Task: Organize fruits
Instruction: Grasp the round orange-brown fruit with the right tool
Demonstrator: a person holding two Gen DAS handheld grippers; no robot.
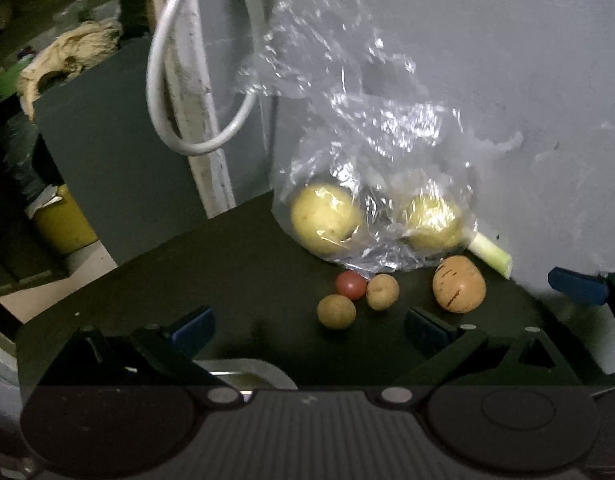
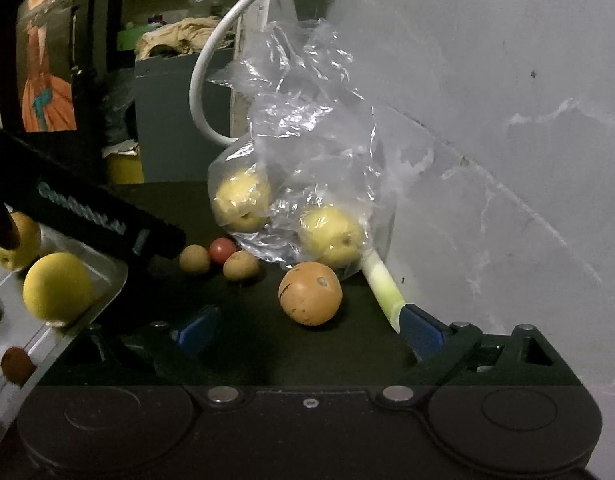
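Dark worktop (image 2: 243, 320) carries a firm, round orange-brown fruit (image 2: 310, 293) beside the crinkly clear plastic bag (image 2: 307, 152); both grippers' fingers (image 2: 421, 330) stand wide, empty. Likely best gripped across its middle.

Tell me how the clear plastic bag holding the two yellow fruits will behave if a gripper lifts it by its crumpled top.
The plastic bag looks thin and crinkled, so it will likely be floppy and slippery between the fingers. Its two yellow fruits sit at the bottom, so the weight would probably hang low and swing. The mouth looks loose and open, so tilting it might let fruit roll out.
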